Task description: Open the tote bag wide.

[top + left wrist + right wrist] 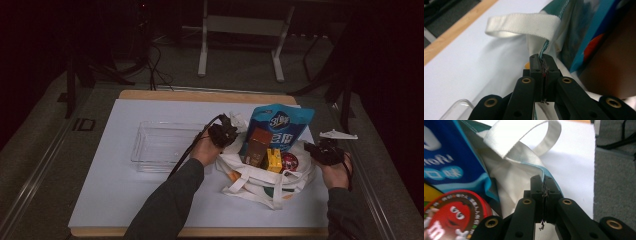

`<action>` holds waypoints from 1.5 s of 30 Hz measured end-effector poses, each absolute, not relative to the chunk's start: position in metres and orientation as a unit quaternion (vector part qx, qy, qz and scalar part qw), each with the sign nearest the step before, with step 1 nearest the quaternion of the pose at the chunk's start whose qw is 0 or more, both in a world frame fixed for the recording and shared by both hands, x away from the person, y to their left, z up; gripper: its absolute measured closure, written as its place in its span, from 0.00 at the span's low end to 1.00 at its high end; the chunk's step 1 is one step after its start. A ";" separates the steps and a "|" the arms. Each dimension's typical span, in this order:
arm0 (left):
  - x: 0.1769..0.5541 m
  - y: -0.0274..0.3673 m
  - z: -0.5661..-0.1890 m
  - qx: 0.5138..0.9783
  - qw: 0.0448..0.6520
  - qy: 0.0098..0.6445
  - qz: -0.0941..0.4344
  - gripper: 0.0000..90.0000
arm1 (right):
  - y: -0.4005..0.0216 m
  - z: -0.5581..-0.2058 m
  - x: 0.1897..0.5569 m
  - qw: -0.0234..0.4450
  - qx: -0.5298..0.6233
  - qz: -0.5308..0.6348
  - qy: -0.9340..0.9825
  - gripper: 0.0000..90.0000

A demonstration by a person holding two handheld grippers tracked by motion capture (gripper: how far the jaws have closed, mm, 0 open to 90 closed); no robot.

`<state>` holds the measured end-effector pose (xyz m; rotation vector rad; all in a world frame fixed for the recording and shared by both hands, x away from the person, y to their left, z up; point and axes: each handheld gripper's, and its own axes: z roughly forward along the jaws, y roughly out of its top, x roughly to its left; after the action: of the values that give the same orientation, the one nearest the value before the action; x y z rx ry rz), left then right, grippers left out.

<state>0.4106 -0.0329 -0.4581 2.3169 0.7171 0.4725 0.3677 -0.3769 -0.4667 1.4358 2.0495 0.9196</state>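
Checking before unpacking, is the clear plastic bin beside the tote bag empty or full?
Empty: in the high view, the white table shows through the clear bin, with nothing inside it.

Red tin (454, 217) lid: frame-cropped.

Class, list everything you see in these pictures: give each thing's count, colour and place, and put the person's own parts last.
Tote bag: one, white with teal rim edging, right half of the table, mouth held open.
Bag handles: two white strap loops, one at each side of the mouth.
Snack pouch: one, blue, standing in the bag.
Carton: one, brown, in the bag before the pouch.
Small box: one, yellow, in the bag.
Round tin: one, red, in the bag.
Clear tray: one, transparent, left of the bag.
Table: one, white top, wooden edge.
Left gripper: black, jaws shut on the bag's rim.
Right gripper: black, jaws shut on the opposite rim.
Forearms: two, dark sleeves, from the bottom.
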 end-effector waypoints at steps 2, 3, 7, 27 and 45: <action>0.412 -0.035 -0.462 0.887 0.325 0.276 0.177 0.98 | -0.377 -0.472 0.369 0.230 0.526 0.326 0.751 0.98; 0.413 -0.035 -0.463 0.887 0.323 0.278 0.175 0.98 | -0.376 -0.473 0.369 0.228 0.527 0.325 0.751 0.98; 0.414 -0.033 -0.463 0.886 0.323 0.285 0.170 0.98 | -0.376 -0.470 0.366 0.228 0.525 0.331 0.750 0.96; 0.414 -0.030 -0.463 0.885 0.326 0.286 0.169 0.98 | -0.361 -0.437 0.276 0.256 0.445 0.404 0.757 0.69; 0.419 -0.029 -0.468 0.887 0.317 0.297 0.159 0.98 | -0.324 -0.500 0.256 0.197 0.422 0.373 0.803 0.94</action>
<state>0.4189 -0.0290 -0.4677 2.3337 0.7827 0.4184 0.2562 -0.3236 -0.5000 1.1821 2.2474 1.0444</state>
